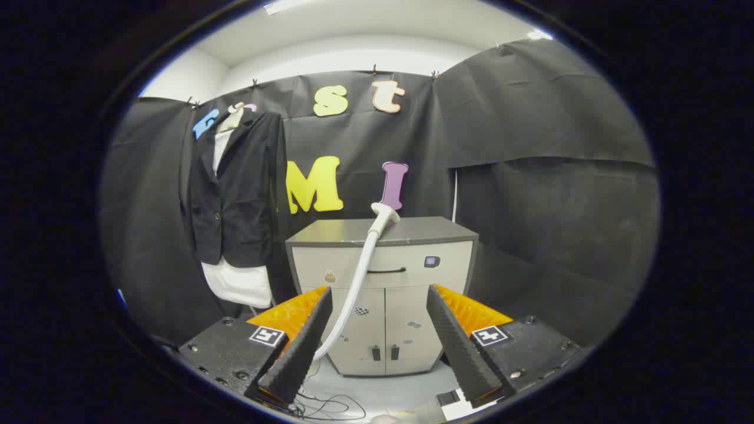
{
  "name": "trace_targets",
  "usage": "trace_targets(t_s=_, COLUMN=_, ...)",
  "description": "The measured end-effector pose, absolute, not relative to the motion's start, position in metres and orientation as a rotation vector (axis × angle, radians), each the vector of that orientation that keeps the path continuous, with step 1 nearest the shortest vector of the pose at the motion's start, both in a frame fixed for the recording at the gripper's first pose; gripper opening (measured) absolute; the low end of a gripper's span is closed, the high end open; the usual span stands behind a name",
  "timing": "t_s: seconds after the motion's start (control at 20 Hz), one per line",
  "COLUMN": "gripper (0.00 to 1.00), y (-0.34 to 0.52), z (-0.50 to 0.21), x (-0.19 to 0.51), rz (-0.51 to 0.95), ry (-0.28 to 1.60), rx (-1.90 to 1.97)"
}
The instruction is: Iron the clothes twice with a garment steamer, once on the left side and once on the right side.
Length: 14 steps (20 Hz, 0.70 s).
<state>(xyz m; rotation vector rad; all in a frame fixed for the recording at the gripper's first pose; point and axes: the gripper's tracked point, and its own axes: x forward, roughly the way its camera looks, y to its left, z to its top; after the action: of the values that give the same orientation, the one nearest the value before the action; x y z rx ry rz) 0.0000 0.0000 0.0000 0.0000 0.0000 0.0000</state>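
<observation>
Holding my gripper open, short of the steamer and the jacket

Facing the booth's back wall, I hold my gripper [380,344] with its two fingers spread wide apart, nothing between the pads and nothing touched. Through the gap between them I see a low cabinet [383,294] with a grey top, one drawer with a dark handle and two doors below it, standing on a pale floor against the black cloth wall.

The garment steamer's white hose [356,288] rises from the floor just beside my left finger [300,347], curves up in front of the cabinet's face and ends in the steamer's white handle [384,215], which rests at the cabinet's top edge. Its head is too small for me to make out.

The clothes hang well off to the left of the cabinet, beyond my left finger: a black jacket [235,188] on a pale hanger [232,116], buttoned over a white shirt [238,282] whose hem shows below it. A few thin dark cables [324,406] lie on the floor just ahead of my fingers
</observation>
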Motion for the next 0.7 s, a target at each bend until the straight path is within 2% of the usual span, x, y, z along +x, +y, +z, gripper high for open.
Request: trace_targets(t_s=0.7, gripper=1.00, y=0.015, z=-0.005, x=0.005, rz=-0.015, ry=0.002, rx=-0.002)
